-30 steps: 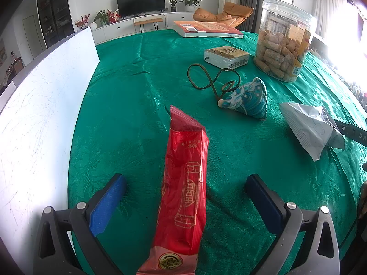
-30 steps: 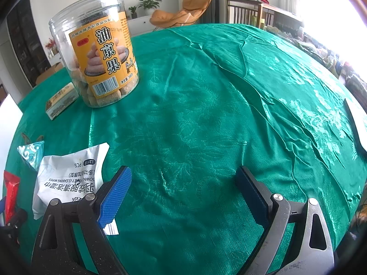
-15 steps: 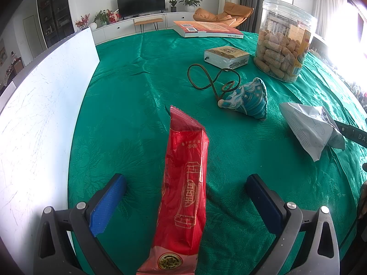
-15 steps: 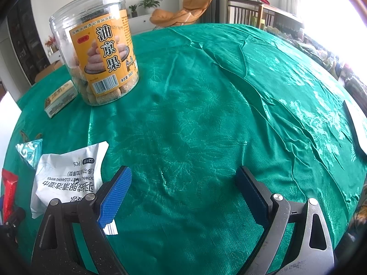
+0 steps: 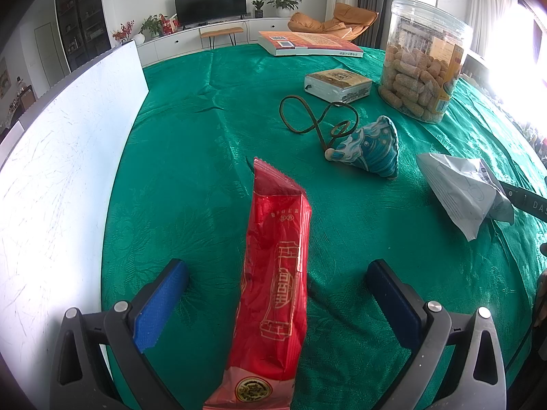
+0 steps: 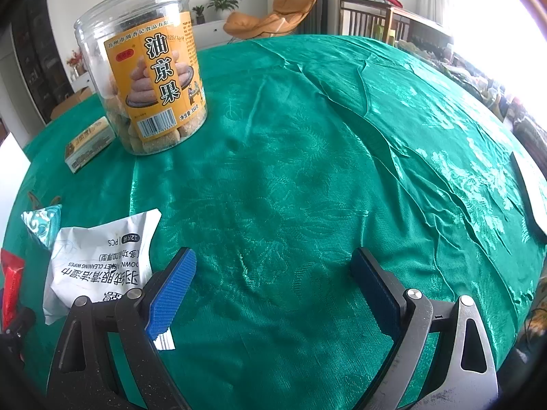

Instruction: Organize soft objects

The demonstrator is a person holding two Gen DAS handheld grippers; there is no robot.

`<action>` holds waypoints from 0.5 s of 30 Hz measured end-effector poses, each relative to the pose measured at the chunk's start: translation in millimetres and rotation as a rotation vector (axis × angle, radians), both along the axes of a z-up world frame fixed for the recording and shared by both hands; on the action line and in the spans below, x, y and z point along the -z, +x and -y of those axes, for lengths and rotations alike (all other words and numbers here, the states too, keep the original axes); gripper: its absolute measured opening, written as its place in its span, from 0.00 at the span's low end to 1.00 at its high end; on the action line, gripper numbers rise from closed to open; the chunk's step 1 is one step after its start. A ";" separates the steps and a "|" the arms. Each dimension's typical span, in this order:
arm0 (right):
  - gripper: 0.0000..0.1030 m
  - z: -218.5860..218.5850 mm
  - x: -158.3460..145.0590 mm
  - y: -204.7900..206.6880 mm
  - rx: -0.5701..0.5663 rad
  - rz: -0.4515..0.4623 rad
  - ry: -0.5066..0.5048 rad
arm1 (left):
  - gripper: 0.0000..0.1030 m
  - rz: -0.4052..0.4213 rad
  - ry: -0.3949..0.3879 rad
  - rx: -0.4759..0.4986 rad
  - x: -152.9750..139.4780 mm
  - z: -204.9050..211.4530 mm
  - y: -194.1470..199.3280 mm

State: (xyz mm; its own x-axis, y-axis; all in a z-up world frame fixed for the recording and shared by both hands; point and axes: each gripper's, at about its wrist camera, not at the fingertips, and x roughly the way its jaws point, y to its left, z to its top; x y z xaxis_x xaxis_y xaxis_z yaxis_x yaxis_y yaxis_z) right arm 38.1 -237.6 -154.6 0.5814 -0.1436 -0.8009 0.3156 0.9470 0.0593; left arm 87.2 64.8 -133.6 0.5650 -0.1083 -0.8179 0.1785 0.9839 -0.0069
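A long red snack packet (image 5: 277,280) lies on the green tablecloth between the wide-apart fingers of my left gripper (image 5: 277,294), which is open and not touching it. Beyond it sit a blue patterned cone-shaped pouch (image 5: 371,150) with a brown cord loop (image 5: 318,116) and a white wipes packet (image 5: 461,191). My right gripper (image 6: 273,283) is open over bare cloth. The white wipes packet (image 6: 99,259) lies just left of its left finger, partly under it. The blue pouch (image 6: 42,222) and red packet (image 6: 10,283) show at the far left edge.
A clear jar of fried snacks (image 5: 424,58) (image 6: 150,85), a small flat box (image 5: 338,83) (image 6: 90,141) and a book (image 5: 307,42) stand farther back. A white board (image 5: 61,171) rises along the left side. The green cloth (image 6: 342,157) to the right is wrinkled.
The right wrist view has shifted slightly, with the jar and wipes packet drifting a little rightward. The left gripper and red packet have not moved.
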 end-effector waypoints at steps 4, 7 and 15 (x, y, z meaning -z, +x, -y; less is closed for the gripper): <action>0.91 1.3 0.2 -1.0 -0.001 -0.002 -0.003 | 1.00 0.000 0.000 0.000 0.0 0.0 0.0; 0.91 -0.5 0.2 0.1 -0.001 -0.002 -0.003 | 1.00 0.000 0.001 0.000 0.0 0.1 0.0; 0.91 5.4 -2.4 -4.5 -0.022 0.038 0.060 | 1.00 0.001 0.001 -0.001 0.1 0.2 -0.1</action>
